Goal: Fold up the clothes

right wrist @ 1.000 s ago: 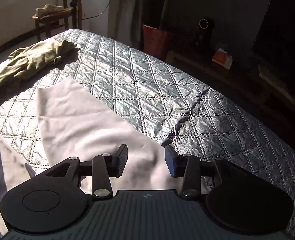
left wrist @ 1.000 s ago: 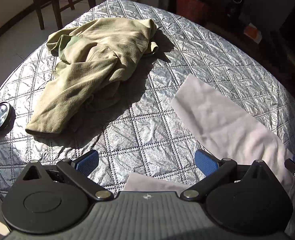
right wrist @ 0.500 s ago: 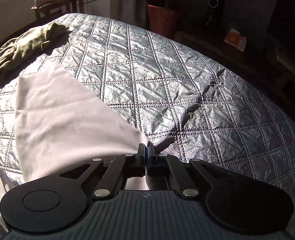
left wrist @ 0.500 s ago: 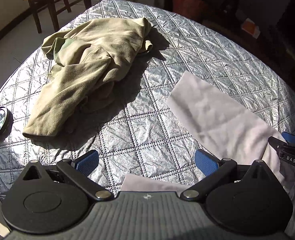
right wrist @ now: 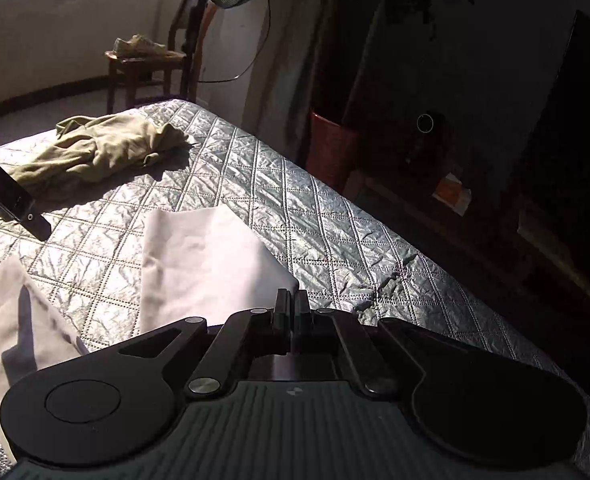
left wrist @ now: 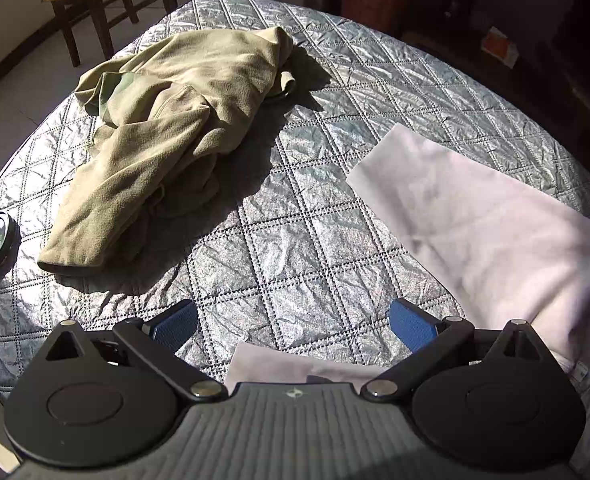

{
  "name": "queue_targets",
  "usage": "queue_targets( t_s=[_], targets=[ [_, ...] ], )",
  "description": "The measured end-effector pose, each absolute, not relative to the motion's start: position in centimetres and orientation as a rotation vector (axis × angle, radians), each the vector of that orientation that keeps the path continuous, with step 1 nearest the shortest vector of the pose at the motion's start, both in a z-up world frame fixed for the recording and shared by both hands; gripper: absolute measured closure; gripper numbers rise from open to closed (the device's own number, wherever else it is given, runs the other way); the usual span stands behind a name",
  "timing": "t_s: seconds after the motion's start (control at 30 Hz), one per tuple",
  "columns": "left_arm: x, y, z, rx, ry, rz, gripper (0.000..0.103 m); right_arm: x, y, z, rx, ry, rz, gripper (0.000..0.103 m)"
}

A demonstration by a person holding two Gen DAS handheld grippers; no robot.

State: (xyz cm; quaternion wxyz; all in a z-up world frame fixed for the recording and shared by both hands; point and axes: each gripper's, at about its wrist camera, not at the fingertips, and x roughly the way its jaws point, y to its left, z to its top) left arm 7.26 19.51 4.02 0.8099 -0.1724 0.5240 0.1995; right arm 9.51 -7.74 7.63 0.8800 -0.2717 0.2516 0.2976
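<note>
White garment (right wrist: 199,264) | right tool (right wrist: 291,308) apparently pinching corner | left tool (left wrist: 293,326) spread

Right hand-held gripper (right wrist: 291,307) pinching white garment (right wrist: 199,256)

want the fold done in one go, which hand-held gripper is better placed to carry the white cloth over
Right. The right hand-held gripper is already shut on a corner of the white cloth, while the left hand-held gripper is open, holding nothing.

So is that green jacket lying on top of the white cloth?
No, the green jacket lies crumpled apart from the white cloth, with bare quilted bed cover between them.
</note>
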Motion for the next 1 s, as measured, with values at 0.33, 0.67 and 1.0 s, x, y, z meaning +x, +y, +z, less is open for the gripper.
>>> queue_targets(
  t_s=[0.33, 0.67, 1.0],
  targets=[
    [7.1, 18.7, 4.3, -0.353, 1.116, 0.413, 0.001, -8.4, -4.4, -1.8, -0.918, 0.621, 0.666, 0.1],
    [6.9, 19.9, 4.6, -0.385, 1.101, 0.446, 0.001, -2.0, -10.7, 6.8, -0.242, 0.677, 0.355, 0.05],
    [7.2, 19.0, 4.5, -0.358, 1.107, 0.425, 0.001, 4.5, -10.3, 3.3, -0.247, 0.783, 0.179, 0.043]
  ],
)
